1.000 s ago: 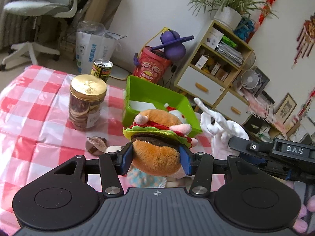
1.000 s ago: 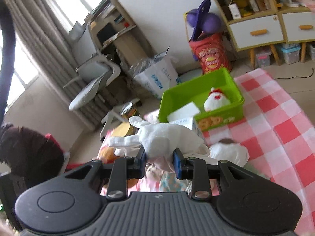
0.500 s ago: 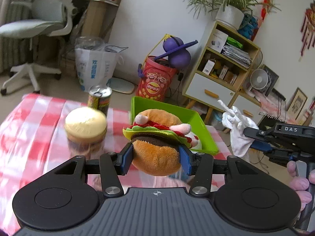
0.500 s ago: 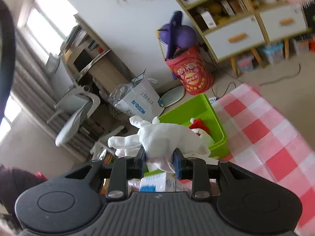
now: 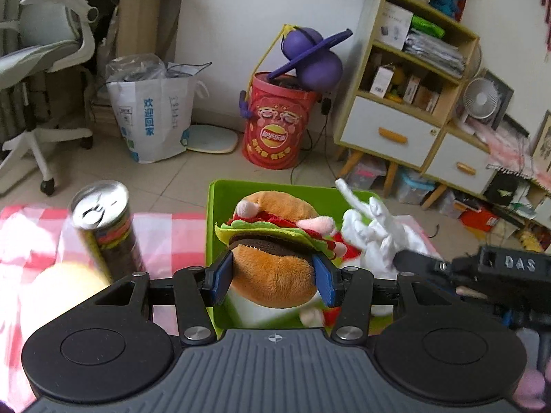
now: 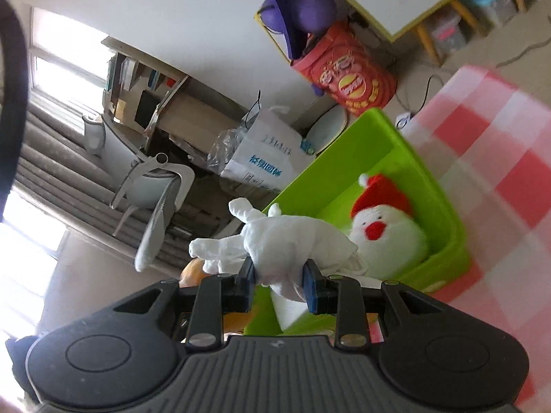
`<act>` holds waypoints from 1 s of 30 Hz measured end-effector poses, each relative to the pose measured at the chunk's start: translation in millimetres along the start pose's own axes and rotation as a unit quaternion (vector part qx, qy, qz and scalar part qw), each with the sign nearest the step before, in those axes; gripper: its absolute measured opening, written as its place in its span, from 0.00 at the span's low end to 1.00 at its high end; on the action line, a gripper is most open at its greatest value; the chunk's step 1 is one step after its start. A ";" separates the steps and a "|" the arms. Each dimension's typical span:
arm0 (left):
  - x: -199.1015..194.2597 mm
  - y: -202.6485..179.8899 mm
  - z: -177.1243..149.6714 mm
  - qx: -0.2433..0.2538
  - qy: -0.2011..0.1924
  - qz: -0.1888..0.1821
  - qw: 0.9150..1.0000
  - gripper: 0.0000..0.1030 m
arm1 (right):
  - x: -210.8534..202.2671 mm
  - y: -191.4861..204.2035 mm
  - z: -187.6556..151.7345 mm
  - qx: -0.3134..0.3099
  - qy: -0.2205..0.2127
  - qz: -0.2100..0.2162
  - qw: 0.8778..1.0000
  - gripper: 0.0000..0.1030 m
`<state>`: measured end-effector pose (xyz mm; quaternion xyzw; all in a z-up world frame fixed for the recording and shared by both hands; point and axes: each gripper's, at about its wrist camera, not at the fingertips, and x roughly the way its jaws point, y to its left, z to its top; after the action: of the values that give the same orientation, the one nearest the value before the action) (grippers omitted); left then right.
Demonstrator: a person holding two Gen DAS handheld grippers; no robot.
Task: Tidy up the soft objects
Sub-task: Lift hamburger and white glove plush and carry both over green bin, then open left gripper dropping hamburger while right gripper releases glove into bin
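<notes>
The plush hamburger [image 5: 275, 258] is clamped across its lower bun between the blue pads of the left gripper [image 5: 273, 280]. By the look of it the toy is light and squashy, the pile giving under the pads without slipping, so the broad, round bun is a sound place to hold it, better than the floppy felt lettuce and pink trimmings that stick out around the middle. It has a tan top and bottom bun, a dark brown patty, a green frill and red layers, and it hangs over the near part of the green bin [image 5: 220, 206]. The white plush rabbit [image 6: 286, 244] is thinner and limper — its long ears and limbs droop sideways — and the right gripper [image 6: 279, 282] is pinched nearly shut on a narrow fold of its body, which seems to be the only firm purchase such a slack toy offers. It too is held above the bin [image 6: 444, 213], just beside the Santa plush [image 6: 382, 227] already lying inside. Neither toy looks fragile, so a plain drop should do them no harm. Outward from there, a drink can [image 5: 105, 227] stands just left of the bin on the red checked tablecloth [image 5: 27, 234], and beyond the table a red snack bucket [image 5: 275, 127] sits on the floor.
</notes>
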<state>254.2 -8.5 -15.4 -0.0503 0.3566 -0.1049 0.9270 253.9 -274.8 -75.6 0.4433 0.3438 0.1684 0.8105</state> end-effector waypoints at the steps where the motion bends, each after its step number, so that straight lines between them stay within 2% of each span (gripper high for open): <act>1: 7.2 -0.5 3.3 0.001 -0.001 0.004 1.000 0.49 | 6.0 -3.5 -0.7 0.010 0.004 0.005 1.000 0.05; 8: 49.5 2.4 13.5 0.008 0.001 0.033 0.999 0.50 | 26.0 -13.5 -5.3 0.023 0.031 -0.001 0.999 0.05; 15: 63.8 4.6 11.8 0.008 -0.011 0.039 0.999 0.51 | 19.9 -8.3 -1.0 0.008 0.017 -0.014 1.000 0.05; 18: 62.8 3.9 11.8 0.012 -0.025 0.029 0.999 0.57 | 15.8 -4.9 0.3 0.003 0.000 -0.018 1.000 0.06; 20: 59.6 2.5 11.7 0.014 -0.037 0.029 0.999 0.65 | 12.8 -6.1 1.7 0.010 -0.014 -0.013 1.000 0.10; 21: 57.5 1.8 11.8 0.013 -0.040 0.030 0.999 0.70 | 11.5 -7.3 2.6 0.015 -0.018 -0.015 1.000 0.16; 23: 55.1 -1.0 14.1 0.014 -0.042 0.030 0.999 0.70 | 8.7 -9.0 5.1 0.021 -0.022 -0.020 0.999 0.22; 30: 30.7 -7.5 8.6 0.015 -0.031 0.022 0.999 0.76 | -3.5 1.2 11.6 0.007 -0.022 -0.024 0.999 0.24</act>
<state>281.0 -22.6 -27.7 -0.0313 0.3268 -0.0883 0.9404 259.7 -283.1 -68.8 0.4438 0.3374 0.1367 0.8189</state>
